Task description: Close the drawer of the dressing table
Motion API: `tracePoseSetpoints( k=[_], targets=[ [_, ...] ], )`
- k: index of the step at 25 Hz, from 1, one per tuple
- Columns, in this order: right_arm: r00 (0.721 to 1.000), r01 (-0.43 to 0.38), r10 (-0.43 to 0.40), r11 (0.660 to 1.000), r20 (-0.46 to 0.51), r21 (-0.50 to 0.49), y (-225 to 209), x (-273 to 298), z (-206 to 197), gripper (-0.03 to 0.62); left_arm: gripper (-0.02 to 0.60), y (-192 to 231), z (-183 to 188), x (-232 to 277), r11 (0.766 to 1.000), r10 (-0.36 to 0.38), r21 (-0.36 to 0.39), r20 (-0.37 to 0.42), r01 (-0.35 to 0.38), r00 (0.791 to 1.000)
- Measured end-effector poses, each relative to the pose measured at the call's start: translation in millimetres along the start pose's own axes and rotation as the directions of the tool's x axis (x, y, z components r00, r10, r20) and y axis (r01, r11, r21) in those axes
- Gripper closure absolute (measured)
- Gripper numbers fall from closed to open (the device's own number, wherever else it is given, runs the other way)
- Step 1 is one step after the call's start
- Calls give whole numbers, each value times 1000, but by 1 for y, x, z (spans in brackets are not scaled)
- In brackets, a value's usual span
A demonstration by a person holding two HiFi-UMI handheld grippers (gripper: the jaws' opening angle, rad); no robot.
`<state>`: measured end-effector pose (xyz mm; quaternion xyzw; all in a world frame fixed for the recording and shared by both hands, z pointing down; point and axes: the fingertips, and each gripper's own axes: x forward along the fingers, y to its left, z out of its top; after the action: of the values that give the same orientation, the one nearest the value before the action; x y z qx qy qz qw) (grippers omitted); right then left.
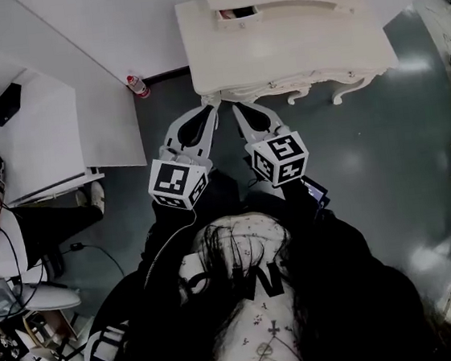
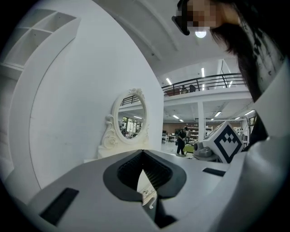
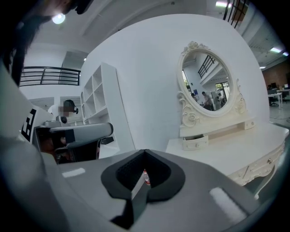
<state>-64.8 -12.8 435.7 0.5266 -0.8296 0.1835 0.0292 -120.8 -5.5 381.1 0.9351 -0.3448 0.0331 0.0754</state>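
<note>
Small white drawer (image 1: 237,12) at the back of the ornate white dressing table (image 1: 292,55) stands ajar, well ahead of the 2 tongs. Left tongs (image 1: 210,108) and right tongs (image 1: 238,109) are closed and empty. Best to set closed tips squarely on its front and push straight until flush.

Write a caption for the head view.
Left hand-held gripper and right hand-held gripper, both shut, near a dressing table with its small drawer open.

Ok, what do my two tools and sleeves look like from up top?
Left tool and right tool are light grey, tapering forward, with black ribbed inner pads. Each carries a cube with black-and-white square markers. The sleeves are black.
</note>
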Motion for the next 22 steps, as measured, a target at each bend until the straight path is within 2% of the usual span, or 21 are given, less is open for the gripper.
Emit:
tracePoseSetpoints(
  k=[8, 15, 19, 22],
  targets=[
    [998, 66, -66, 998, 8, 18, 8, 37, 2, 586, 581, 44, -4, -2, 999, -49, 5, -17, 49, 999],
    [994, 110, -110, 993, -4, 30, -1, 44, 1, 586, 581, 56, -10, 9, 997, -77, -26, -31, 76, 997],
    [993, 114, -112, 992, -29, 47, -11, 54, -4, 586, 581, 54, -17, 20, 995, -97, -42, -57, 95, 994],
    [994, 102, -100, 994, -44, 47, -23, 68, -4, 586, 581, 64, -19, 34, 996, -84, -47, -61, 81, 995]
  ],
)
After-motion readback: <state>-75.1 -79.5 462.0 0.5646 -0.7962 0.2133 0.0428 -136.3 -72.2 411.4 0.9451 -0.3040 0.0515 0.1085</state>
